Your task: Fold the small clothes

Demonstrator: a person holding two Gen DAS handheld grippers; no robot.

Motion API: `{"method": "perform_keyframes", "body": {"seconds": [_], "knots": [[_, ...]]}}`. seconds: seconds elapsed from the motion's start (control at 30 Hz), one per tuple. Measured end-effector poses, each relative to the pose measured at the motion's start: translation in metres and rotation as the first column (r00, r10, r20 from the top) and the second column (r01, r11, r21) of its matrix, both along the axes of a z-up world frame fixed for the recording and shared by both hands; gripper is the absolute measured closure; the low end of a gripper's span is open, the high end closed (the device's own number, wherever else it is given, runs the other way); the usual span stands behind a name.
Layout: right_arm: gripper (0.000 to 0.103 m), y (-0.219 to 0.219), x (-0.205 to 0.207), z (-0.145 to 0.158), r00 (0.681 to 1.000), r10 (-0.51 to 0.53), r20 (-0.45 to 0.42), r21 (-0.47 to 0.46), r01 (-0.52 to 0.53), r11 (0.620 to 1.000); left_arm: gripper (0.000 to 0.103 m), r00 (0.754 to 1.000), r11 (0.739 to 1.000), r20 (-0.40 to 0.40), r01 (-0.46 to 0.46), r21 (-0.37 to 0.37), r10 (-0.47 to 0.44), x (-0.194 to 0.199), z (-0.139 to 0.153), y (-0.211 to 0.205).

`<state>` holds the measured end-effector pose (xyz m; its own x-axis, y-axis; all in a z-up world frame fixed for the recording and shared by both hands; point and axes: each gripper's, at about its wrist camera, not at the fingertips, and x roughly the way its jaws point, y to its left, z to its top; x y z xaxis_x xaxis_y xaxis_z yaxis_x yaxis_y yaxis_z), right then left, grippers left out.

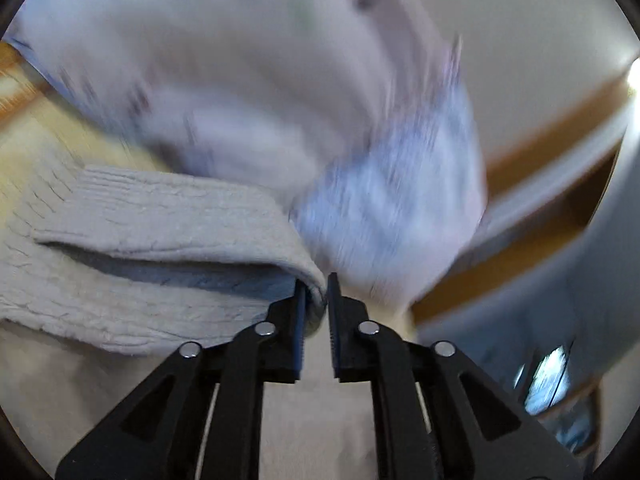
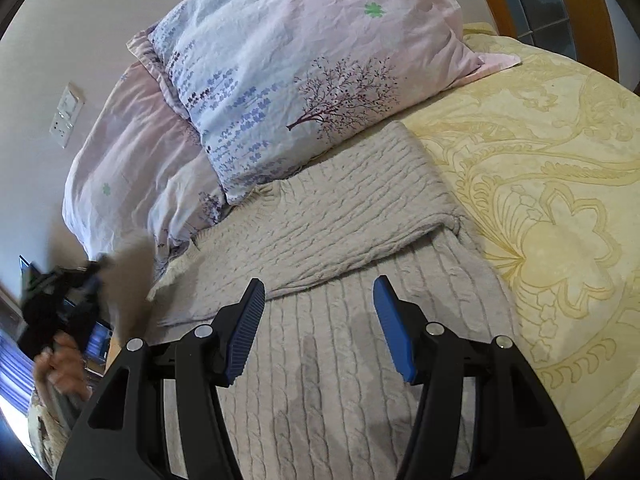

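Your left gripper (image 1: 317,286) pinches a folded edge of the grey knit sweater (image 1: 160,216); your right gripper (image 2: 319,292) hovers spread above it, holding nothing

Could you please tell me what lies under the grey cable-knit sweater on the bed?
The grey cable-knit sweater lies on a yellow floral-patterned bedspread, which shows bare beside it. One sleeve is folded across its body. Whatever sits directly beneath the knit is covered and cannot be seen.

I see a bed with a yellow floral bedspread (image 2: 560,208), two pink-and-blue printed pillows (image 2: 304,80) stacked at its head, plain pale wall (image 2: 80,20) with a switch plate (image 2: 67,114), wooden frame (image 2: 592,12) top right.
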<state>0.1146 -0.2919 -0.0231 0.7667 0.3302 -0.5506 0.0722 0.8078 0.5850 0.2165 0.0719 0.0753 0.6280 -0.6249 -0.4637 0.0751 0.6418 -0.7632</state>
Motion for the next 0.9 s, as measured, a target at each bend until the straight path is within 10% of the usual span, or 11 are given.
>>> {"method": "perform_keyframes", "body": {"seconds": [0.13, 0.27, 0.43, 0.7, 0.83, 0.9], "knots": [[0.044, 0.008, 0.003, 0.007, 0.999, 0.045, -0.011, -0.034, -0.045, 0.998, 0.055, 0.979, 0.985, -0.137, 0.162, 0.065, -0.152, -0.001, -0.044, -0.043], [0.045, 0.029, 0.012, 0.027, 0.985, 0.174, 0.007, -0.092, -0.173, 0.981, 0.038, 0.991, 0.991, -0.069, 0.120, 0.057, -0.116, -0.026, -0.030, -0.008], [0.046, 0.105, 0.030, 0.056, 0.911, 0.411, 0.036, -0.309, -0.381, 0.871, 0.039, 0.998, 0.993, -0.027, -0.051, 0.107, 0.055, -0.047, -0.025, 0.068], [0.054, 0.262, 0.065, 0.050, 0.741, 0.670, -0.035, -0.604, -0.550, 0.577, 0.051, 0.973, 0.978, -0.144, -0.162, 0.132, 0.181, -0.042, -0.061, 0.106], [0.055, 0.299, 0.081, 0.028, 0.737, 0.668, -0.106, -0.676, -0.546, 0.495, 0.056, 0.969, 0.976, -0.154, -0.175, 0.128, 0.194, -0.043, -0.068, 0.113], [0.081, 0.305, 0.087, 0.021, 0.754, 0.646, -0.117, -0.700, -0.524, 0.485, 0.056, 0.968, 0.977, -0.156, -0.177, 0.121, 0.195, -0.041, -0.068, 0.111]]}}
